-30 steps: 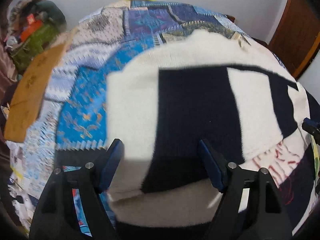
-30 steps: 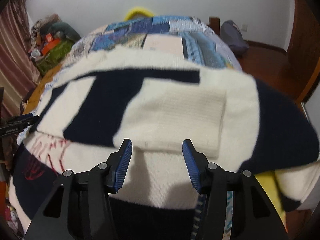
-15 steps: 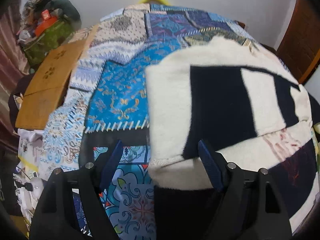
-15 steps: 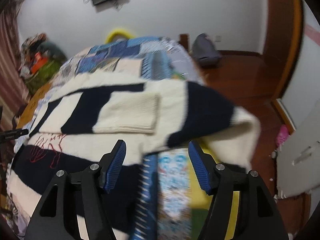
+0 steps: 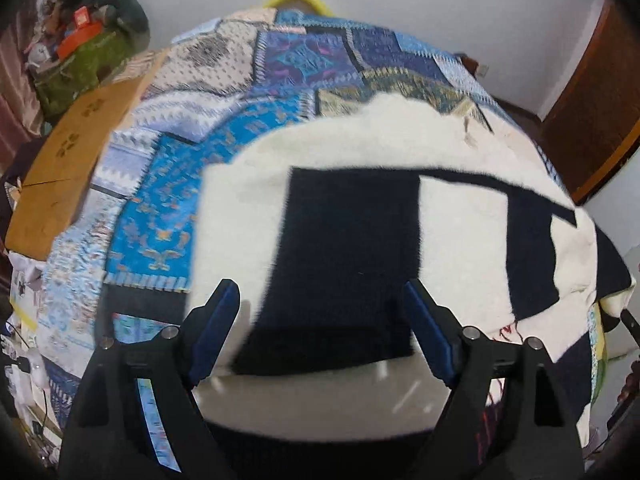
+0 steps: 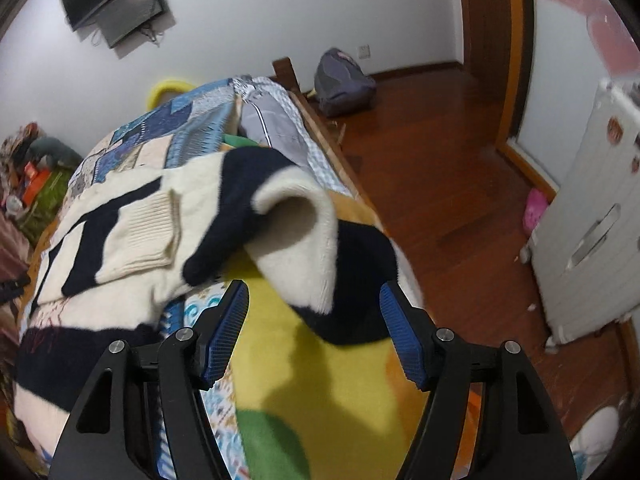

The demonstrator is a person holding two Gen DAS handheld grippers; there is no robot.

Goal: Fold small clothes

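A cream and navy knitted sweater (image 5: 460,232) lies spread on the patchwork bedspread (image 5: 168,208). My left gripper (image 5: 320,320) hovers over its left half. Its jaws are opening, and the cloth lies below them with neither pad pressing on it. In the right wrist view the sweater's body (image 6: 136,232) is at the left, with a ribbed cream flap folded onto it. One sleeve (image 6: 296,240), banded in cream and navy, droops toward the bed's right edge. My right gripper (image 6: 314,320) stands open just short of that sleeve and grips nothing.
A yellow and green blanket (image 6: 328,380) lies under the sleeve. A brown board (image 5: 68,168) and a pile of clutter (image 5: 80,52) sit left of the bed. On the right, past the bed's edge, are wooden floor, a grey backpack (image 6: 344,84) and a white cabinet (image 6: 592,220).
My right gripper swung right, from over the folded body to the sleeve at the bed's edge, and its jaws widened. My left gripper slid left, then back over the sweater, and opened slightly.
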